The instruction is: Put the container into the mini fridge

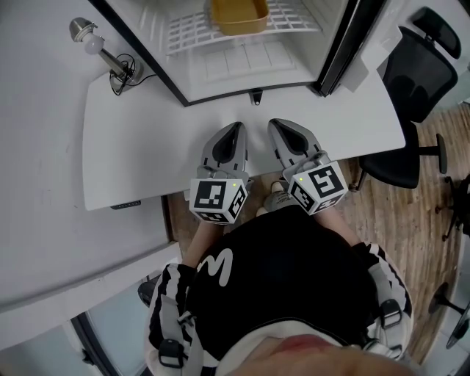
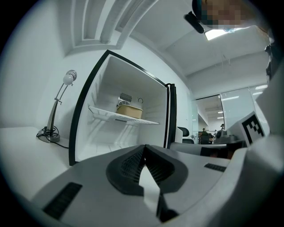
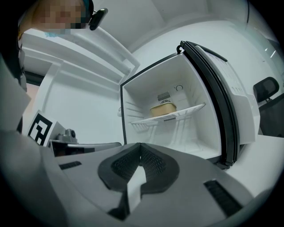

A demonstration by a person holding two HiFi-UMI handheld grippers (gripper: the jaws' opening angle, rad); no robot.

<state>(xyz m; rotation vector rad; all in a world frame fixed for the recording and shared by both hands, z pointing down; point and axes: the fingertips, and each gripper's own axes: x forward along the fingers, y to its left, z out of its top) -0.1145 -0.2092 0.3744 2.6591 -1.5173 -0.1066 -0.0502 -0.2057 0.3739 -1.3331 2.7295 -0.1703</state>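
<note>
We stand at a white table (image 1: 132, 139) that runs left to right, with wooden floor (image 1: 411, 213) showing on its near right. At the far side of the table sits the mini fridge (image 1: 242, 70). Its door (image 3: 226, 111) is swung wide open to the right, so we see straight into the white inside. A black office chair (image 1: 415, 73) stands off the table's right end, just beyond the open door.

Over the near edge of the table we hold both tools side by side, level, their tips toward the fridge opening. The left gripper (image 1: 236, 126) has its jaws pressed together with nothing between them. The right gripper (image 1: 277, 123), just beside it but not touching it, is likewise clenched on nothing. Each carries its marker cube at the near end, the left cube (image 1: 218, 198) and the right cube (image 1: 317, 187).

Inside the fridge a white wire shelf (image 1: 183, 33) spans the upper part. The container (image 1: 239, 15), a tan open tub, rests on that shelf toward the back wall, well apart from both grippers.

A desk lamp (image 1: 99, 45) stands on the table to the left of the fridge, its cable coiled round its base.
</note>
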